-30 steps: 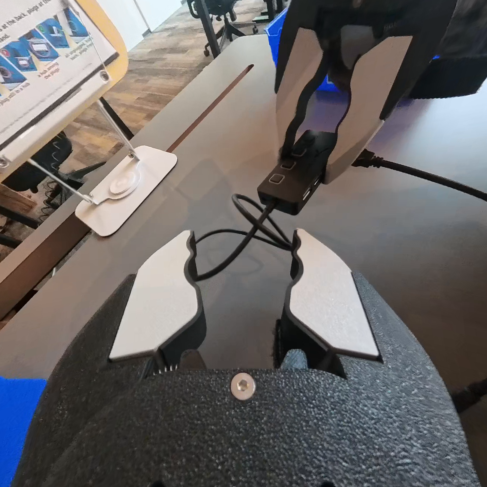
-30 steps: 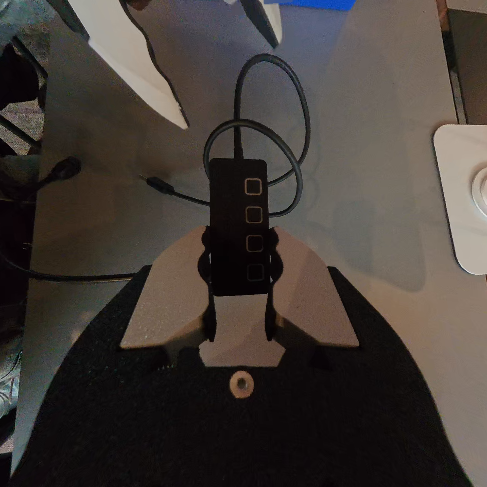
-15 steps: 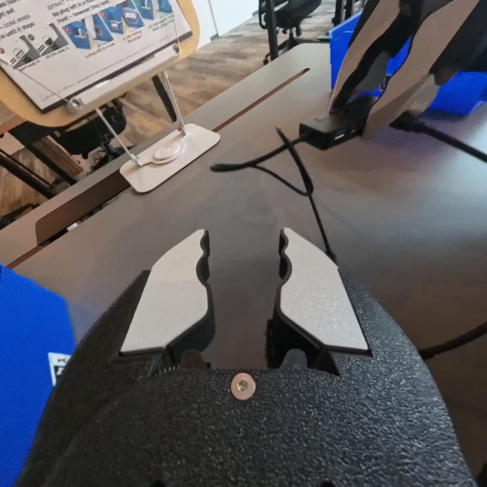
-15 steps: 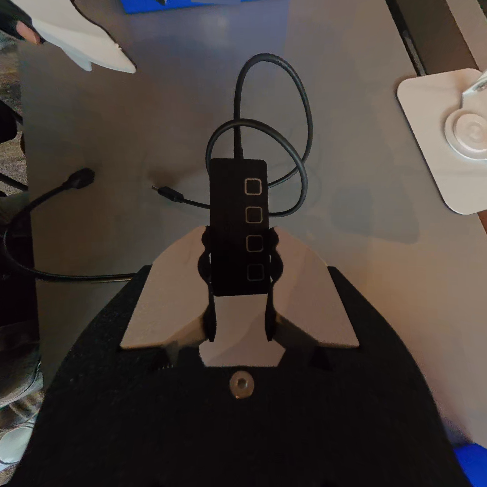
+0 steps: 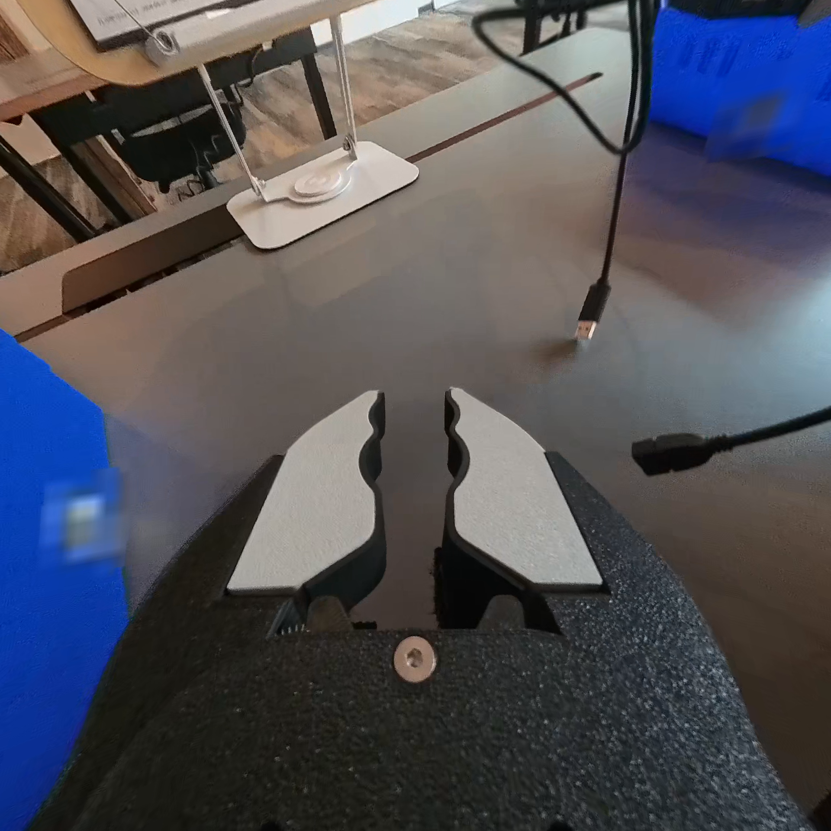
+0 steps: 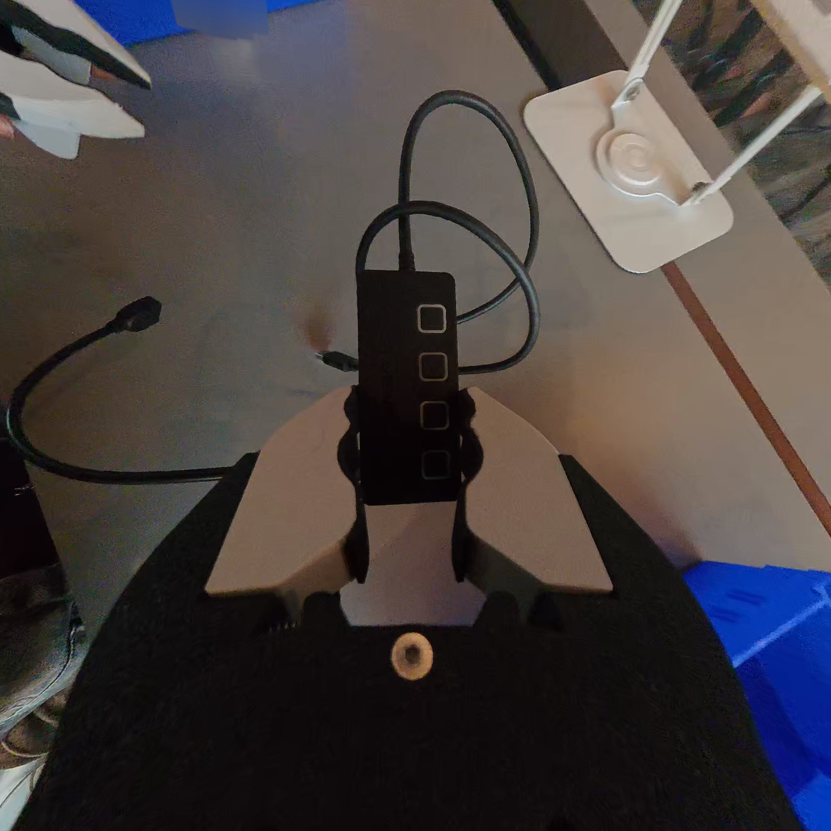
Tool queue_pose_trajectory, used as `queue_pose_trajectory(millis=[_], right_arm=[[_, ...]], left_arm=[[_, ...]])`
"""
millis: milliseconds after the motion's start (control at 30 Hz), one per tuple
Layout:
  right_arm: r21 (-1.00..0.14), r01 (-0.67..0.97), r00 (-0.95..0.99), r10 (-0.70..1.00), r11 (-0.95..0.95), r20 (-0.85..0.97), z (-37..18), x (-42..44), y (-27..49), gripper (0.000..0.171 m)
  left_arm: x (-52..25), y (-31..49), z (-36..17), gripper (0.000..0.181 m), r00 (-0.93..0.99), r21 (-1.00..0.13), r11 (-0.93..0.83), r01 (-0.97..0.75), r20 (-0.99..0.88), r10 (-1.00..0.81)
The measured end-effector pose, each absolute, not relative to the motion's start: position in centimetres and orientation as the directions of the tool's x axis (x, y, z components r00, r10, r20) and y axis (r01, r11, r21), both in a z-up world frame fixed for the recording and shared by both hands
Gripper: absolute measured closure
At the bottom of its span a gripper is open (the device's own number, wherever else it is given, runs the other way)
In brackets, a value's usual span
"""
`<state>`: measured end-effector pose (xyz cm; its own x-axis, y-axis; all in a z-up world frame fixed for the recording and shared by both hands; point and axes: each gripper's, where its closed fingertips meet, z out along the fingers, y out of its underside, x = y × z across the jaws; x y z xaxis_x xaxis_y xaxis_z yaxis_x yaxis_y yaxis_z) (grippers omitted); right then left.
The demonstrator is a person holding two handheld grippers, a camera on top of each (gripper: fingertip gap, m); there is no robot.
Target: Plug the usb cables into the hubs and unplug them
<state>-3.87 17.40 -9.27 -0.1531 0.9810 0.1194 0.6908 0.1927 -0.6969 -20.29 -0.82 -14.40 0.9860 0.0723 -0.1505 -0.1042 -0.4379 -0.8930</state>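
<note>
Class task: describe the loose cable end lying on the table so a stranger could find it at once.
On the dark grey table, look right of the left gripper's fingers. The thick black cable end lies flat there, unlike the thin silver-tipped USB plug dangling farther off.

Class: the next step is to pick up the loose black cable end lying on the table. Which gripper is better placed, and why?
Left. The left gripper is open and empty, with the loose cable end lying just beside it. The right gripper is shut on the hub, so it has no free grip.

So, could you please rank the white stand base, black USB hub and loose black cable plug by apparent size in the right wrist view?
1. White stand base
2. Black USB hub
3. Loose black cable plug

The hub is held nearer the camera, so its rank against the base is unsure.
</note>
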Motion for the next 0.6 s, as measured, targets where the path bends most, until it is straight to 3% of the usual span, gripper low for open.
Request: queue_pose_trajectory(millis=[600], right_arm=[[-0.775, 0.623, 0.134, 0.964, 0.100, 0.232, 0.8, 1.0, 24.6, 0.130]], left_arm=[[-20.2, -1.0, -15.5, 0.167, 0.985, -0.881, -0.457, -0.120, -0.165, 0.059]])
